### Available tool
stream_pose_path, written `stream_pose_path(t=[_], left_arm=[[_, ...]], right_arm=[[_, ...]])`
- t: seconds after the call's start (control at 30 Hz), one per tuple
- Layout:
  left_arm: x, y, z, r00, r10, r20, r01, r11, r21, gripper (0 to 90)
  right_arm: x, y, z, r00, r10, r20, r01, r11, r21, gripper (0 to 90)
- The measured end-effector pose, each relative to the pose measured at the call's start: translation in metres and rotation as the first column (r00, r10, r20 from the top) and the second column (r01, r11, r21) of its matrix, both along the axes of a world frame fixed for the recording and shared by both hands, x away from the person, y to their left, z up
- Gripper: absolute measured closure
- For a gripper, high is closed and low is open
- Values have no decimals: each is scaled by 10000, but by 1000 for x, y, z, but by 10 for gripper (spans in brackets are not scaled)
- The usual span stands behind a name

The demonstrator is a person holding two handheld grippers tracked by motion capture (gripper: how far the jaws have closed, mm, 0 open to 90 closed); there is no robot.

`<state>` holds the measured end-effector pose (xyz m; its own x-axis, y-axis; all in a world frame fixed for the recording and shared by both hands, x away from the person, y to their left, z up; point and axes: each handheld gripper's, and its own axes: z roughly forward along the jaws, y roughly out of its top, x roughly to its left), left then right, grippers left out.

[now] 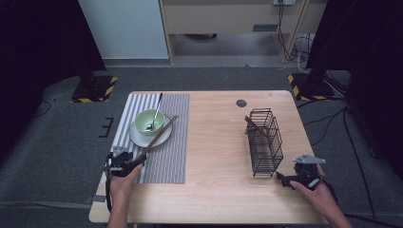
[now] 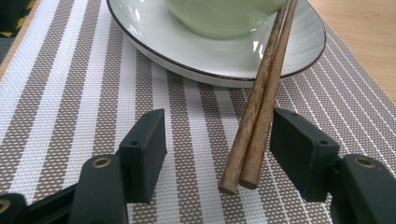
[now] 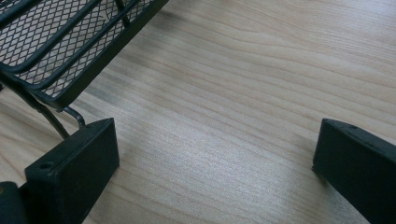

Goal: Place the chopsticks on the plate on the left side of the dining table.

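A pair of brown wooden chopsticks [image 1: 159,135] leans on the rim of a white plate [image 1: 138,139], their lower ends [image 2: 254,135] resting on the striped placemat [image 1: 171,156]. My left gripper [image 1: 138,162] is open around those ends: in the left gripper view [image 2: 217,144] the sticks lie close to the right-hand jaw, with no pad pressing on them. A green bowl [image 1: 149,121] with a metal spoon [image 1: 154,111] sits on the plate. My right gripper [image 1: 283,179] is open above bare wood [image 3: 215,154], just in front of the black wire basket [image 1: 265,142].
A brown stick [image 1: 254,127] pokes out of the wire basket, whose corner [image 3: 60,56] is at the upper left of the right gripper view. The wooden table [image 1: 218,190] has a round grey cap [image 1: 241,103] near its far edge. Dark stands flank the table.
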<state>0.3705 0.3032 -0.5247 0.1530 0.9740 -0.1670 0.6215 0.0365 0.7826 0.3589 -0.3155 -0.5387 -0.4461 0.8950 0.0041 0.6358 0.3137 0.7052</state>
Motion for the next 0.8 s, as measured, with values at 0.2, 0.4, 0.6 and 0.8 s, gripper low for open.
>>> stream_pose_path(t=[0.2,0.4,0.6,0.8], left_arm=[[0,5,0,9999,125,87,-124,9999,-43,349],[0,7,-1,9998,195,66,-195,9998,80,332],[2,10,0,9985,465,292,-471,9987,196,332],[3,13,0,9972,629,412,-642,9975,311,323]], right_arm=[[0,0,0,10000,11,6,-11,10000,-10,4],[0,0,0,10000,-8,-17,8,10000,14,4],[0,0,0,10000,-8,-17,8,10000,14,4],[0,0,0,10000,-23,-7,23,10000,6,4]])
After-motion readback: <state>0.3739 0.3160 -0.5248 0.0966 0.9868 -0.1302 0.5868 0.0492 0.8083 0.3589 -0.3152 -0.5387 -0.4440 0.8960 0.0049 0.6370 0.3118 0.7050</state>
